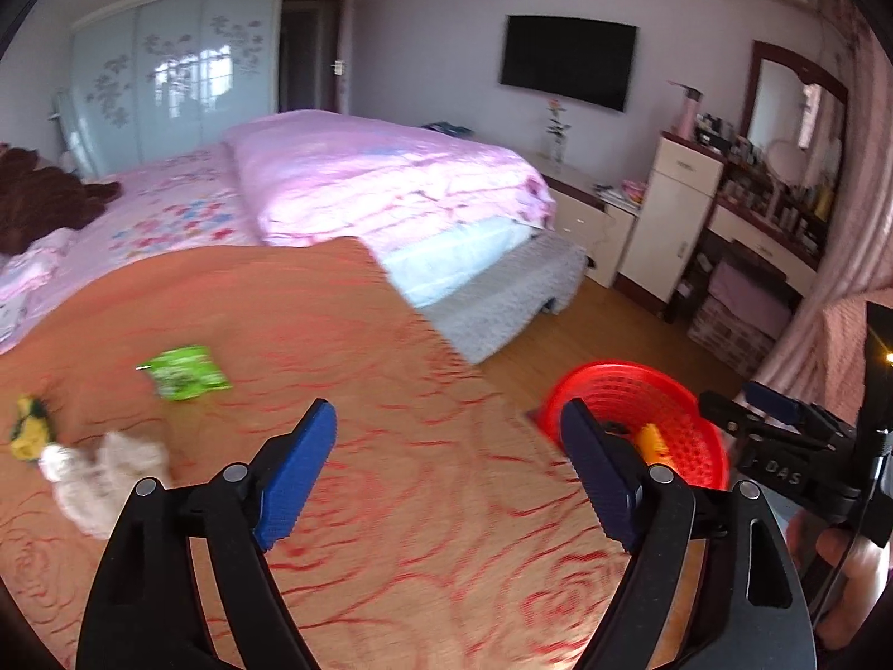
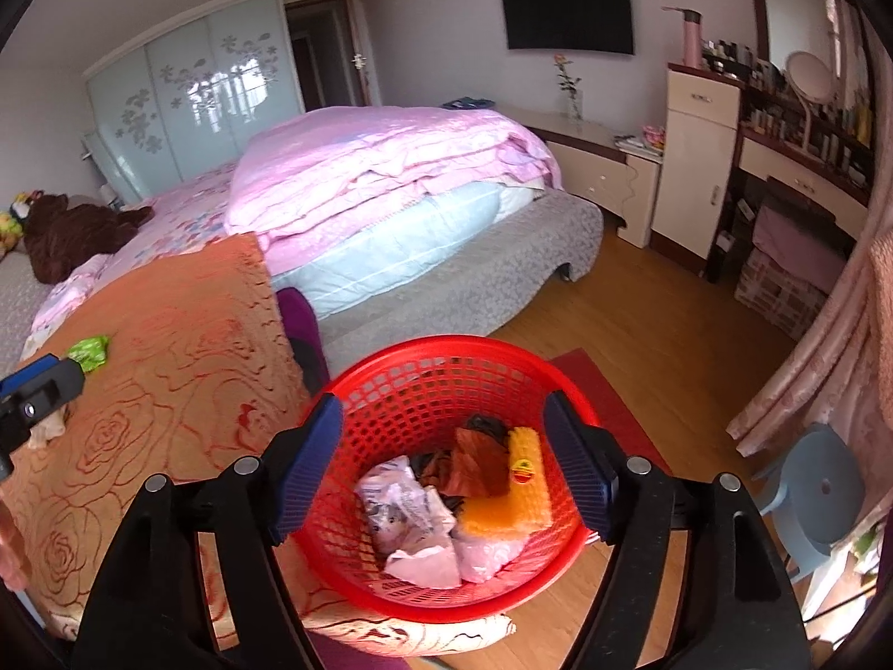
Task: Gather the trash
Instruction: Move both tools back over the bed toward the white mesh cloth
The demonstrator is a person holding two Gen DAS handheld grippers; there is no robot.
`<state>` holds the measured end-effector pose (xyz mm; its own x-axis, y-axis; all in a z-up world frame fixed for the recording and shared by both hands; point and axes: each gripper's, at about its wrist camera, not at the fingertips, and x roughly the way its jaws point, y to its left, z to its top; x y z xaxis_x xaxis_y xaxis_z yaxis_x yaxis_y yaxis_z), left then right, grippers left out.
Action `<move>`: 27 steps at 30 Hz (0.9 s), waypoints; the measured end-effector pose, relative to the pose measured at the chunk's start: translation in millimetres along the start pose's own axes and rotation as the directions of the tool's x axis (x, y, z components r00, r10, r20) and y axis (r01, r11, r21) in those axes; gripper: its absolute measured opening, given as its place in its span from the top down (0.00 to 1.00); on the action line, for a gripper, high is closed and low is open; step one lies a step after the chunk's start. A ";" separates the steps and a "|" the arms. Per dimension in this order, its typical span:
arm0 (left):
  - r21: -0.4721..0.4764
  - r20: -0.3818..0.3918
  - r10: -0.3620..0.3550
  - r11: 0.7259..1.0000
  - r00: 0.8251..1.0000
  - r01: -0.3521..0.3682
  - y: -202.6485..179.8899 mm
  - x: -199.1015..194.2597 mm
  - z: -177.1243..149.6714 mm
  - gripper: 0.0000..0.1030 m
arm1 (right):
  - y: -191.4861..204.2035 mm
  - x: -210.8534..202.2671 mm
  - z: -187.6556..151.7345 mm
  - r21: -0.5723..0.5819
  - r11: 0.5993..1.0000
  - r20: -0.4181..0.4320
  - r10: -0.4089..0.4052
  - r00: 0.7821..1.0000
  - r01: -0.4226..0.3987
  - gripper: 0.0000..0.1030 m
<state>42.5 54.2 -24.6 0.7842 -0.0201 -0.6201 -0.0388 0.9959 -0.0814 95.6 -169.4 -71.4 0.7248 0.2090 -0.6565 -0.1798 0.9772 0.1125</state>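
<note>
My left gripper (image 1: 446, 413) hangs open and empty over a table under an orange rose-patterned cloth (image 1: 390, 502). On the cloth to its left lie a green wrapper (image 1: 184, 373), a crumpled white tissue (image 1: 106, 469) and a yellow-green scrap (image 1: 30, 427). A red mesh basket (image 1: 642, 391) stands past the table's right edge. My right gripper (image 2: 443, 413) is open right above that basket (image 2: 424, 349), nothing between its pads. Inside lie an orange-yellow wrapper (image 2: 513, 497), white paper (image 2: 407, 508) and a pink bag (image 2: 485, 553). The green wrapper (image 2: 89, 352) shows far left.
A bed with pink quilts (image 2: 390, 167) stands behind the table. Cabinets and a cluttered dressing table (image 2: 798, 167) line the right wall. A blue stool (image 2: 820, 491) and a pink curtain (image 2: 837, 335) are right of the basket, and a red mat (image 2: 603, 391) lies on the wooden floor.
</note>
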 end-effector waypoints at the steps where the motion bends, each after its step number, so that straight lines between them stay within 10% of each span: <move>1: -0.009 0.005 0.013 1.000 1.000 -0.013 6.4 -3.1 0.6 0.23 | 3.3 -0.5 0.5 -0.009 1.000 0.000 0.007 1.000 -0.007 0.30; 16: -0.173 0.025 0.212 0.963 0.977 -0.205 122.2 -52.7 -10.8 0.23 | 80.0 -1.6 0.4 -0.131 0.983 -0.032 0.129 0.991 -0.132 0.30; 27: -0.315 -0.023 0.381 0.875 0.924 -0.368 212.3 -84.9 -30.5 0.23 | 173.5 3.0 0.1 -0.240 0.927 -0.077 0.277 0.958 -0.288 0.30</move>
<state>-51.2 264.7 -13.0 0.6960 0.3586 -0.6220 -0.5178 0.8509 -0.0888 66.7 0.8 -53.8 0.5931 0.4682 -0.6550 -0.5347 0.8373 0.1144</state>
